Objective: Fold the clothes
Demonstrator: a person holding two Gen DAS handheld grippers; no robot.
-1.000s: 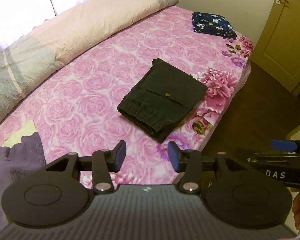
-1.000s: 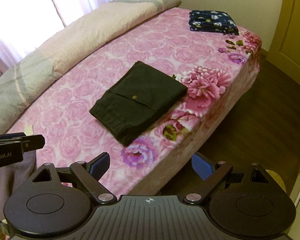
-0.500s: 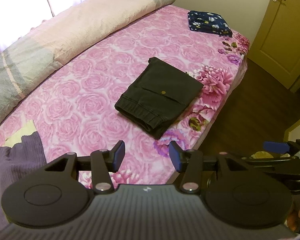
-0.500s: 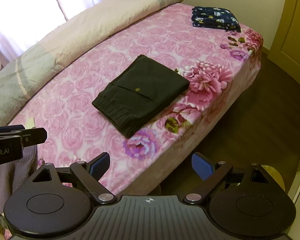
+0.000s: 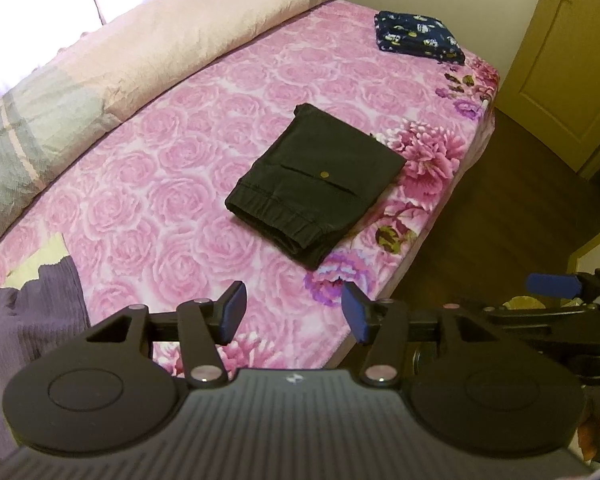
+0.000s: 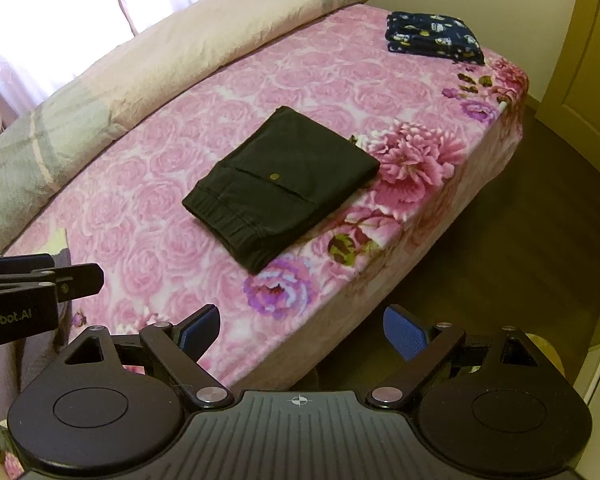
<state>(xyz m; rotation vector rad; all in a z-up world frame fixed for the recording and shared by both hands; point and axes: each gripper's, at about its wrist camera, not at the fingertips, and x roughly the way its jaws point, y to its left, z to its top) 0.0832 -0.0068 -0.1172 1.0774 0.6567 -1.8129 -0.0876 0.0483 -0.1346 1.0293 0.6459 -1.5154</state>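
A: Biggest thing first?
B: Bed, pink rose blanket over it, filled most of both views. Brown floor to the right w/ a door beyond.

A: On the bed?
B: Long rolled duvet, pale pink w/ grey ends, lay along the far side under the window. Purple cloth sat bunched at the near left corner, a bit of yellow fabric just behind it.

A: The clothes?
B: Black pants lay folded into a neat rectangle approx mid-bed, close to the right edge, waistband facing the cameras, pocket button on top. Same spot in the right wrist view. Navy printed stack, also folded, sat at the far right corner, well apart from the pants.

A: Tongs?
B: Left tongs were parted, nothing betw the blue pads, held above the near bed edge, not touching any cloth. Right tongs were spread wider, also w/ nothing in them, over the bed's edge & floor. Each showed at the side of the other's view. Both were well short of the pants.
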